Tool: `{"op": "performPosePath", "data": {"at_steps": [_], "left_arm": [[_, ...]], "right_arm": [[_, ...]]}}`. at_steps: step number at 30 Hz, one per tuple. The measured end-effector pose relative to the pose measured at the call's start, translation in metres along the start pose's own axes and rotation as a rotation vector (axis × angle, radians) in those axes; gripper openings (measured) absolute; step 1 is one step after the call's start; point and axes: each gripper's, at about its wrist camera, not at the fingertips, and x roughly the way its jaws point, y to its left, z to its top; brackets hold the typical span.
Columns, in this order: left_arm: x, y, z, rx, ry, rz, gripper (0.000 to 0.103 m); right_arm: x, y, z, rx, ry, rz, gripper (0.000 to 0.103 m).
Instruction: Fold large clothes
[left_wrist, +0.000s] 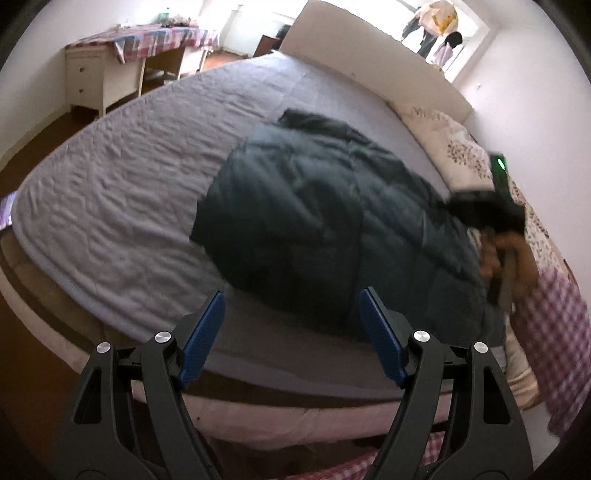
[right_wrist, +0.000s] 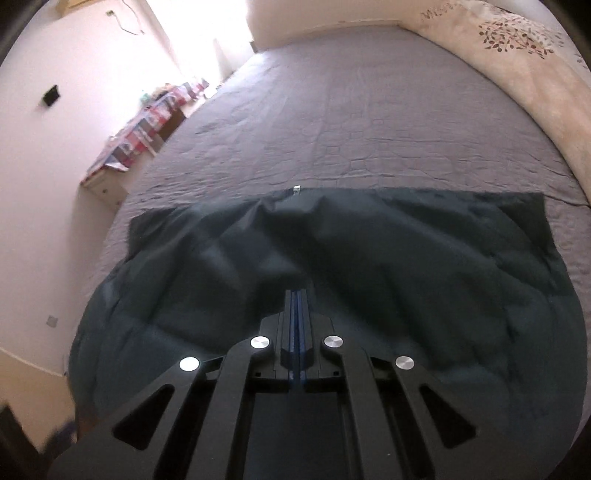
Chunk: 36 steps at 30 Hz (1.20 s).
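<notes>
A large dark teal padded jacket (left_wrist: 325, 221) lies on the grey bed (left_wrist: 129, 192), partly folded. My left gripper (left_wrist: 293, 299) is open and empty, above the bed's near edge just short of the jacket's hem. My right gripper (right_wrist: 297, 295) is shut, its blue pads pressed together over the jacket (right_wrist: 369, 266); I cannot tell whether cloth is pinched between them. In the left wrist view the right gripper (left_wrist: 476, 210) and the hand holding it show blurred at the jacket's right side.
A floral pillow (left_wrist: 454, 144) lies at the bed's right by the headboard (left_wrist: 369, 51). A white desk with a checked cloth (left_wrist: 122, 48) stands beyond the bed's far side. A pink checked sleeve (left_wrist: 554, 332) is at right.
</notes>
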Motion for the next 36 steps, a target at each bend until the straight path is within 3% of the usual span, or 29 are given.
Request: {"op": "performPosePath", "data": {"at_steps": [6,9,20,25,29,36], "left_arm": [[0.018,-0.002,-0.016,-0.029,0.051,-0.047,0.074],[0.023,-0.01,-0.023,0.017,0.056,-0.056,0.074],[0.019,-0.023,-0.036,0.076,0.069,-0.082,0.074],[0.005,-0.03,-0.038,0.096,0.039,-0.08,0.074],[0.0,-0.032,-0.041,0.084,0.041,-0.082,0.074],[-0.009,-0.04,-0.045,0.1,0.026,-0.075,0.074]], "right_arm": [[0.063,0.002,0.024,-0.007,0.091,-0.113,0.001],[0.084,-0.003,0.02,0.01,0.13,-0.118,0.001],[0.096,0.005,0.024,-0.009,0.17,-0.165,0.001],[0.072,0.01,0.024,0.019,0.134,-0.147,0.001],[0.023,0.016,0.009,0.047,0.068,-0.013,0.001],[-0.062,0.042,-0.071,-0.104,0.031,0.1,0.001]]}}
